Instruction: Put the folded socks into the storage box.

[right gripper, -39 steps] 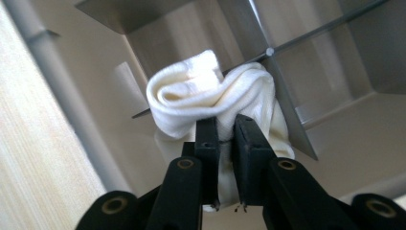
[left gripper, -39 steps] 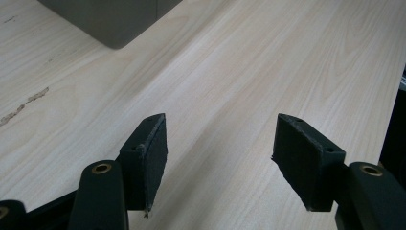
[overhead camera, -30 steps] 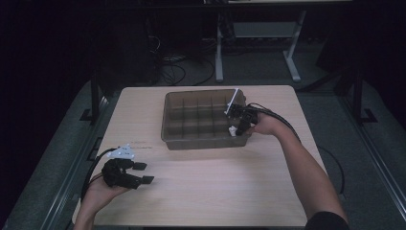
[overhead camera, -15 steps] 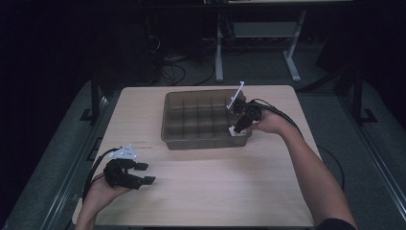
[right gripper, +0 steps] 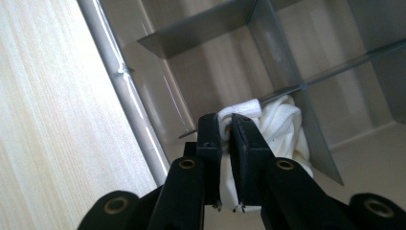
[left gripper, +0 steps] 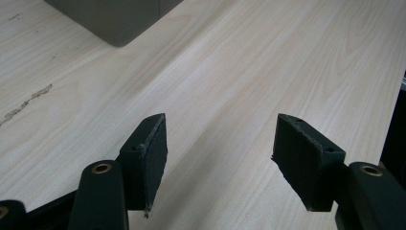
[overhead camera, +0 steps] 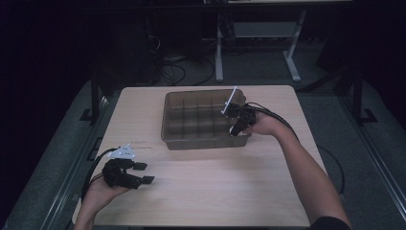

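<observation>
Item 1, cloth (right gripper: 282,127): a white bundle, soft and knotted-looking. It lay in a compartment at the near right corner of the bin (overhead camera: 174,136), pressed against a divider (right gripper: 306,100) that I saw crossing the right gripper view. It showed as a small white patch (overhead camera: 234,130) in the high view.

Item 2, right gripper (right gripper: 226,122): I had it reaching into the bin from the right, tilted down. Its jaws had just been closing, and I saw them nearly together with a fold of cloth pinched between the pads. The rest of the bundle lay ahead of the tips and slightly right, toward the divider.

Item 3, left gripper (left gripper: 218,143): jaws apart, nothing between them, over bare table (left gripper: 249,72) at the near left. A bin corner (left gripper: 117,21) lay far ahead and to the left.

Item 4, governing relation: the cloth sat below the rim (right gripper: 122,96) and hard by the wall. I judged the way out to be straight up, clear of rim and divider. The right hand (overhead camera: 263,125) was far nearer; the left stood well apart.
</observation>
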Tool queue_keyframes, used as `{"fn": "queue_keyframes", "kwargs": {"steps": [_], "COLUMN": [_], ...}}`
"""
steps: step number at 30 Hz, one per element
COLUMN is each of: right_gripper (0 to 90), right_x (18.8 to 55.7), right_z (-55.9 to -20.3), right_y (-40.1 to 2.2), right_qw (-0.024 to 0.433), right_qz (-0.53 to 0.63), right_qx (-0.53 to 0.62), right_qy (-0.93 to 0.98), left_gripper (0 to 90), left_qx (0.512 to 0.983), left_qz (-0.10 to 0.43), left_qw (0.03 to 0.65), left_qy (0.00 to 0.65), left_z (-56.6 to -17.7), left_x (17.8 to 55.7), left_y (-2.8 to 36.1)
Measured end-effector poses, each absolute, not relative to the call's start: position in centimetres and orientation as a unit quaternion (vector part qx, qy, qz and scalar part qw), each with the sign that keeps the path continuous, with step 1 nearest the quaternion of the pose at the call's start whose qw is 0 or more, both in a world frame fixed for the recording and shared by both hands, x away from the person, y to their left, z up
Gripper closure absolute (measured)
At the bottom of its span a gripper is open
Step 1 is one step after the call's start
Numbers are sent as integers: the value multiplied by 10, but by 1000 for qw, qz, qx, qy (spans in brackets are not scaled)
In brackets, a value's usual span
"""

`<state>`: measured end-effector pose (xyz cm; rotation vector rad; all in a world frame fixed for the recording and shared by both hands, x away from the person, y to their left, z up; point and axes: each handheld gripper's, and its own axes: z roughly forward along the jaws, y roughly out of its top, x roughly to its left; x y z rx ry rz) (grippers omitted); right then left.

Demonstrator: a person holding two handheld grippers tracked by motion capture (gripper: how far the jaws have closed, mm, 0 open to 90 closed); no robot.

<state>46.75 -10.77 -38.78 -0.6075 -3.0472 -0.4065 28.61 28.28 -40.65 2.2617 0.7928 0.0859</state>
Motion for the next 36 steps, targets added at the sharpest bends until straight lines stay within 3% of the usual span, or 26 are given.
{"fn": "queue_keyframes", "kwargs": {"steps": [22, 36], "right_gripper": [834, 802], "right_x": [482, 475], "right_z": [-409, -389], "right_y": [-107, -113], "right_qw": [18, 7], "right_qz": [-109, -142], "right_qx": [-220, -218], "right_qy": [-969, -965], "left_gripper": [362, 361], "left_qx": [880, 880], "left_qz": [35, 36], "left_qw": [361, 363], "left_qy": [307, 305], "left_z": [-406, -405], "left_x": [286, 285], "left_y": [282, 282]}}
